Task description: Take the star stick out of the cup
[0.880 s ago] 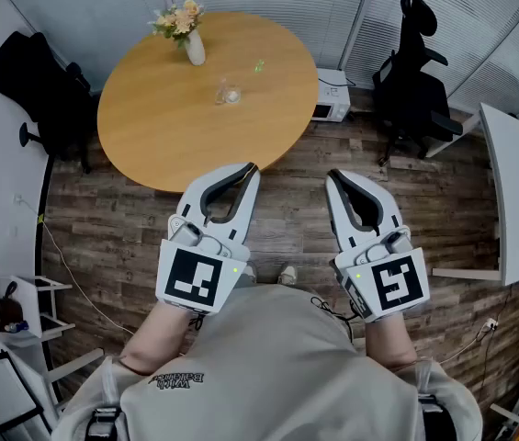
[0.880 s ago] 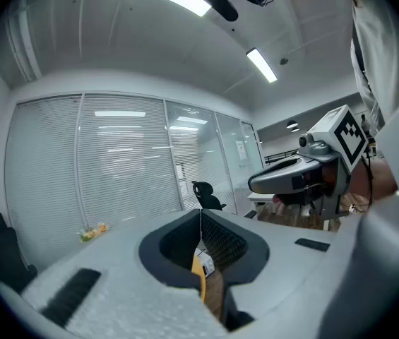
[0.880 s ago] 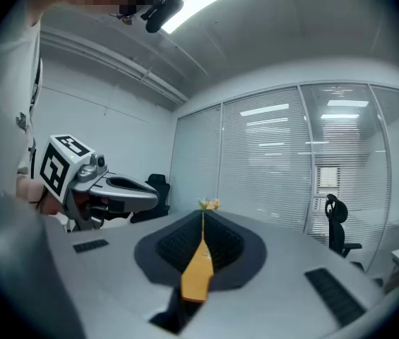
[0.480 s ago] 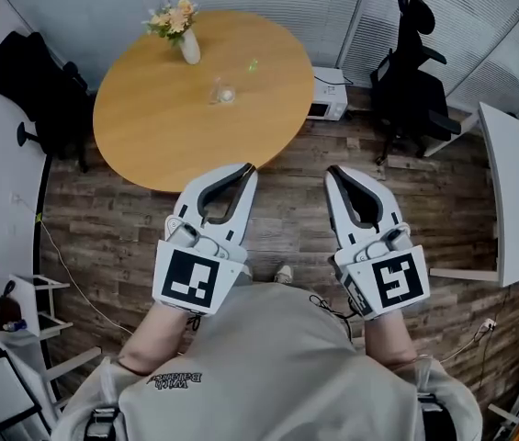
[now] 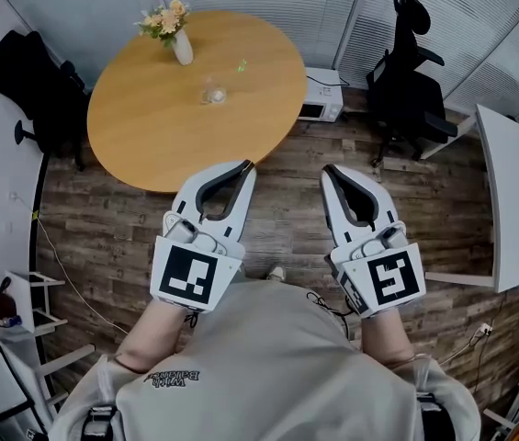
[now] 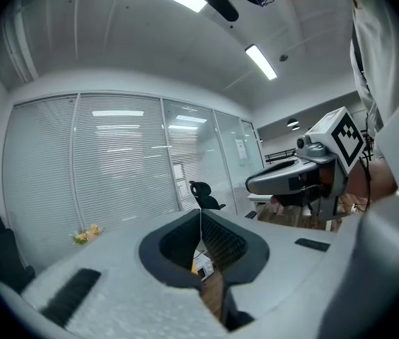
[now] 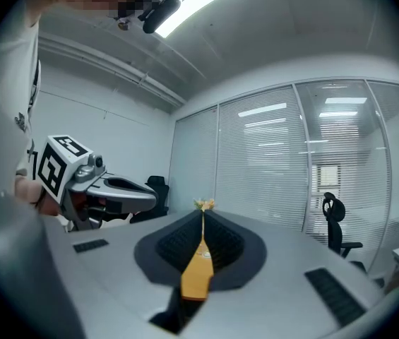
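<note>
A small clear cup (image 5: 211, 92) stands on the round wooden table (image 5: 149, 136), far ahead of both grippers. What it holds is too small to make out. A tiny green thing (image 5: 241, 65) lies on the table beyond it. My left gripper (image 5: 251, 165) is shut and empty, held over the floor short of the table's near edge. My right gripper (image 5: 326, 169) hangs beside it, jaws together with nothing between them. In the left gripper view the jaw tips (image 6: 200, 210) meet; in the right gripper view the tips (image 7: 203, 214) meet too.
A white vase of flowers (image 5: 178, 37) stands at the table's far left. A black chair (image 5: 34, 81) sits left of the table, another black chair (image 5: 411, 72) to the right. A white box (image 5: 319, 97) rests on the wood floor. A white desk (image 5: 516, 191) runs along the right.
The table and the things on it have slid slightly left in the head view. Both grippers keep the same pose, side by side and shut.
</note>
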Motion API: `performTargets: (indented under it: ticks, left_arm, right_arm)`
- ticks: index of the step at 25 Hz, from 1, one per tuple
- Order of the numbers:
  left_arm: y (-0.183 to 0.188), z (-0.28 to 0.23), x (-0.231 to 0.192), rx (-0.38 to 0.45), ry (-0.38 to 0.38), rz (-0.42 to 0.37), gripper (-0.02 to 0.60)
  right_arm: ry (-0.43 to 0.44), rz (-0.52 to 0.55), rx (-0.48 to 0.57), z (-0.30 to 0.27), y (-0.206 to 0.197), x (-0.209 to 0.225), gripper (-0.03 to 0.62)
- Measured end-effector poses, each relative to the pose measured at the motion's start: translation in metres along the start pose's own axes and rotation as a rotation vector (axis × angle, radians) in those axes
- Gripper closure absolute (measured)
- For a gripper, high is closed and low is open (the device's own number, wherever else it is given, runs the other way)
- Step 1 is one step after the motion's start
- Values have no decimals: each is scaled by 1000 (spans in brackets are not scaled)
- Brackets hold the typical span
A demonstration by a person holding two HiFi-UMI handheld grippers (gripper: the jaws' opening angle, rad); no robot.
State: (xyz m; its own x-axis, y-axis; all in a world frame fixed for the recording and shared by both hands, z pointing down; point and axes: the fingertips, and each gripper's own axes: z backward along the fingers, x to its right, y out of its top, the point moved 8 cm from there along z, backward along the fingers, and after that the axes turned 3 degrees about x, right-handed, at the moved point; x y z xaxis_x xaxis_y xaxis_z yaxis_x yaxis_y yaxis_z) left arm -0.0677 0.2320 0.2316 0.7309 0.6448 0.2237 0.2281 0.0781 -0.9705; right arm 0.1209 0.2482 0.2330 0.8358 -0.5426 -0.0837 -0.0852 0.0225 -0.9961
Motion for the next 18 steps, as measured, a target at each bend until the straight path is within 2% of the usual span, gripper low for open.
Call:
performTargets:
  ticks: [11,18]
  left_arm:
    - [7,-20,31,4,14,-24,558]
    - [2,-31,34,-11,31,-19,558]
  right_arm:
    - [33,11,18,16,-8,26,560]
    - [47,9,9,17,-18,40,560]
